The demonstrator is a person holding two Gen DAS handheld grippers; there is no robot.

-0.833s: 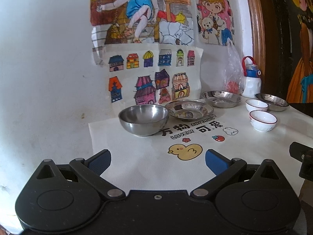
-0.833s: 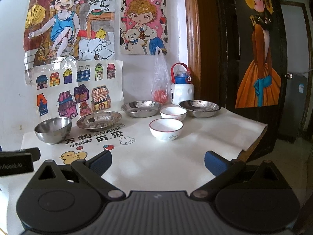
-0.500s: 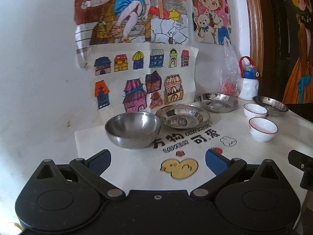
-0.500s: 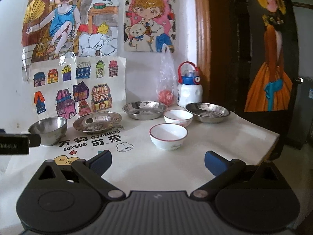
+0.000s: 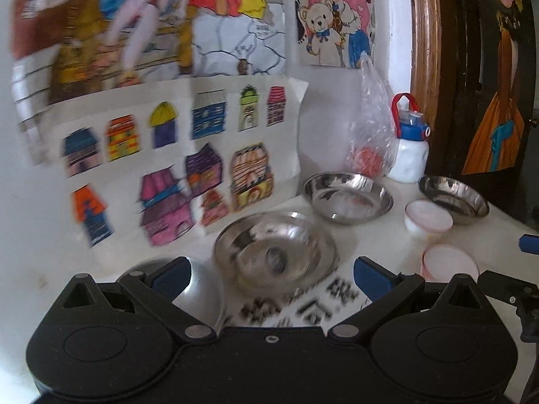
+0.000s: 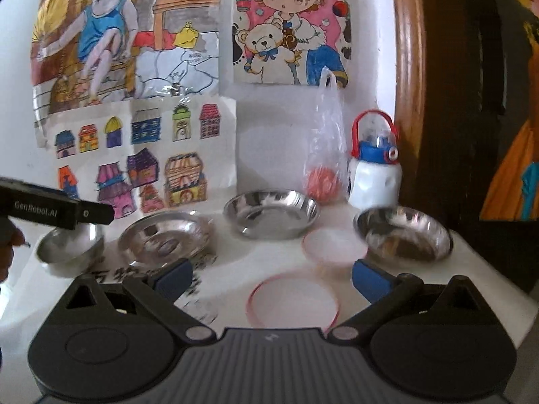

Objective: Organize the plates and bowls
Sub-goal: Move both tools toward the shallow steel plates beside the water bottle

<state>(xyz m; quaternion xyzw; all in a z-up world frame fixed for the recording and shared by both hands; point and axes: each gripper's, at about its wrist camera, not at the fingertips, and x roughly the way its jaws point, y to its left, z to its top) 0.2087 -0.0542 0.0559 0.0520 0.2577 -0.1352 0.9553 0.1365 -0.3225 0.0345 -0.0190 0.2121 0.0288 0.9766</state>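
Note:
My left gripper [image 5: 271, 276] is open, low over the table. A deep steel bowl [image 5: 198, 298] lies partly under its left finger, and a shallow steel plate [image 5: 274, 252] sits just ahead between the fingers. A second steel plate [image 5: 347, 197] and a third [image 5: 453, 198] stand farther back. Two white bowls with red rims [image 5: 427, 220] [image 5: 449, 264] are at the right. My right gripper [image 6: 271, 277] is open above the near white bowl [image 6: 291, 304]; the far white bowl [image 6: 333, 244] and the right steel plate [image 6: 402, 234] lie just beyond. The left gripper's body [image 6: 57, 210] hangs over the deep bowl [image 6: 69, 247].
Children's drawings [image 6: 134, 128] cover the wall behind the table. A plastic bag [image 6: 325, 155] and a white bottle with a blue lid and red handle [image 6: 374, 168] stand at the back right. A wooden frame [image 6: 409, 84] borders the right side; the table edge [image 6: 498, 276] falls away there.
Both grippers have moved forward and down toward the dishes. The deep steel bowl has slid under my left gripper's left finger, and the near white bowl now lies between my right fingers.

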